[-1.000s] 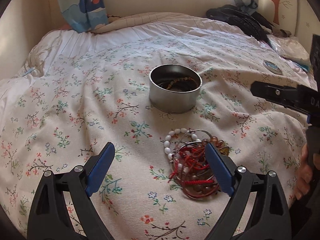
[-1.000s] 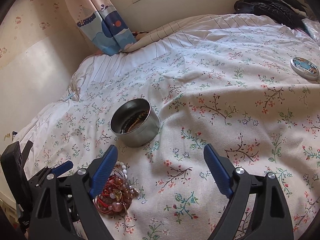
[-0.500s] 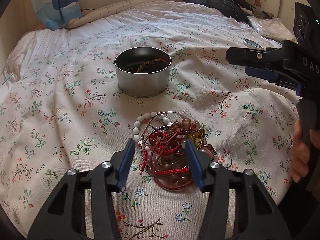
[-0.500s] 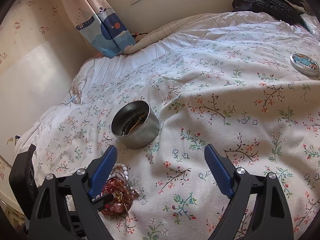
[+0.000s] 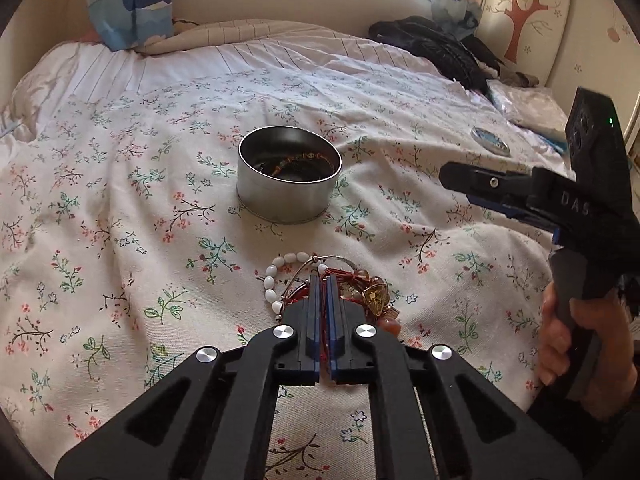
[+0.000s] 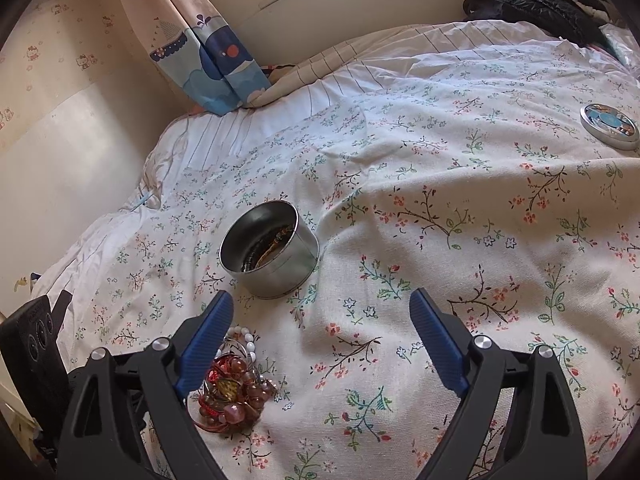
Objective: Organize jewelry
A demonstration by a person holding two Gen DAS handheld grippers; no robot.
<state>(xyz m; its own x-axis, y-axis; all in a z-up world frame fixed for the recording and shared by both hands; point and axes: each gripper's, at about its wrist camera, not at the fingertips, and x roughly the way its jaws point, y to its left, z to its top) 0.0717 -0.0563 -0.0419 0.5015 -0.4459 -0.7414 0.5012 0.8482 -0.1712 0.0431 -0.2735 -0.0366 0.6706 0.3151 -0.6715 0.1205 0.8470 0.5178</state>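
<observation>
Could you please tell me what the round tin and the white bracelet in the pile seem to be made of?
The round tin looks like thin sheet metal with a dull brushed silver finish: its wall shows soft grey reflections. The white bracelet seems strung from glossy oval beads, perhaps shell, glass or plastic; the look leaves that open.

One open tin (image 5: pixel 286 196), one lid (image 6: pixel 610 126), one tangled bracelet pile (image 6: pixel 232 392), perhaps five pieces, two tongs.
</observation>
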